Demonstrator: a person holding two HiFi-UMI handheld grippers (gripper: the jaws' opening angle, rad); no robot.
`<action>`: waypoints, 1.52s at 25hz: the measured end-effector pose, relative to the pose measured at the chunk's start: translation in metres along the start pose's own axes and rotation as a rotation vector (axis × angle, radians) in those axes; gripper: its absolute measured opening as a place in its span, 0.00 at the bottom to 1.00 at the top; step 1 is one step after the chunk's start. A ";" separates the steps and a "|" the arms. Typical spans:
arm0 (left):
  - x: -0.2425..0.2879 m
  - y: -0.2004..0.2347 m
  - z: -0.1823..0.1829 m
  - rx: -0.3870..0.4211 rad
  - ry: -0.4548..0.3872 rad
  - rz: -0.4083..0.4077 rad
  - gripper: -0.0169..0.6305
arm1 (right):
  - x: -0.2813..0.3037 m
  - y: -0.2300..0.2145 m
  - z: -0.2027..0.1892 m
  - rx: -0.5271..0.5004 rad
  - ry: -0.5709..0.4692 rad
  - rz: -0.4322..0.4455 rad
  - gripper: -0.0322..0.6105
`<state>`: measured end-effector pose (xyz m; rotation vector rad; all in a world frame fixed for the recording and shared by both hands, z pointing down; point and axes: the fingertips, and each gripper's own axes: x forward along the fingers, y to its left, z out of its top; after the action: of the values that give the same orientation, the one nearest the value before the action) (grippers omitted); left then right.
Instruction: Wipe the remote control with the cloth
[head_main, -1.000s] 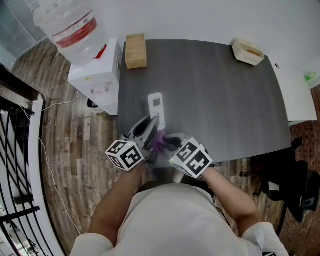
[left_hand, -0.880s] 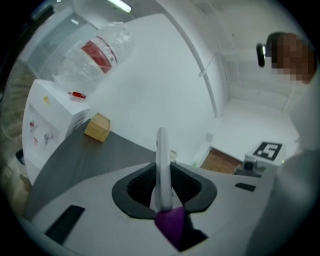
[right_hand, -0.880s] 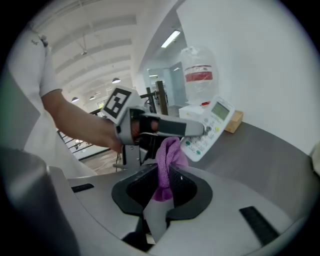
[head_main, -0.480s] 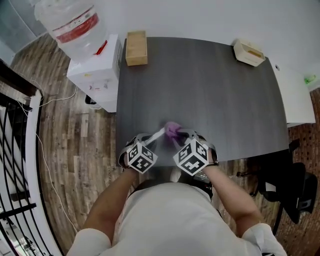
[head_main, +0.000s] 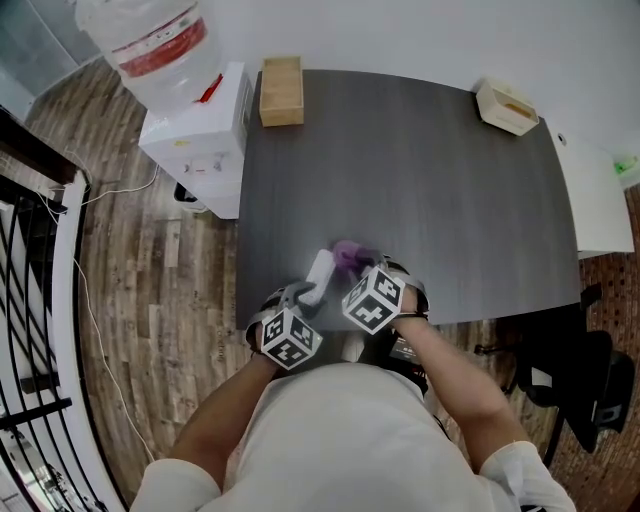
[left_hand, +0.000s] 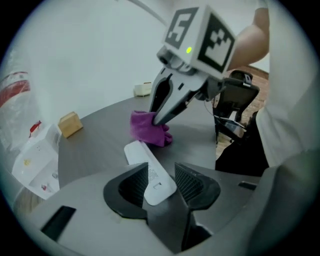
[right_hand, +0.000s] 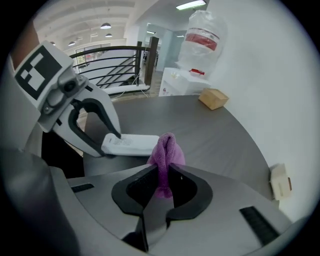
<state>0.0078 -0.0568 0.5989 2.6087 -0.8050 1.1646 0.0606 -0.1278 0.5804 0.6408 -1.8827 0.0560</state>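
The white remote control lies flat on the dark table near its front edge. My left gripper stands over its near end. Its jaws have just been opening, and the remote now sits loose between them with a gap at the pads. My right gripper is shut on the purple cloth. The bunched cloth sticks out past the jaws, just beside the remote's far end. The left gripper view shows the cloth hanging from the right gripper onto the table.
A water dispenser stands off the table's left side. A wooden box sits at the back left corner and a beige tray at the back right. A white side table and a black chair are to the right.
Both hands have come down toward the table's front edge. The remote, held up in the left gripper before, now lies on the table with the left jaws wider round it.
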 end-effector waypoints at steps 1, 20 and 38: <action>-0.003 -0.005 -0.003 -0.006 -0.003 -0.011 0.25 | 0.003 0.001 -0.003 0.000 0.009 0.000 0.16; -0.004 -0.009 -0.036 -0.268 0.056 -0.065 0.28 | -0.019 0.098 -0.013 0.162 -0.038 0.440 0.16; 0.000 -0.006 -0.049 -0.304 0.106 0.039 0.26 | 0.021 0.020 0.065 -0.529 0.020 -0.010 0.16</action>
<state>-0.0206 -0.0337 0.6328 2.2769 -0.9332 1.0833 -0.0090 -0.1411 0.5779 0.2820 -1.7712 -0.4275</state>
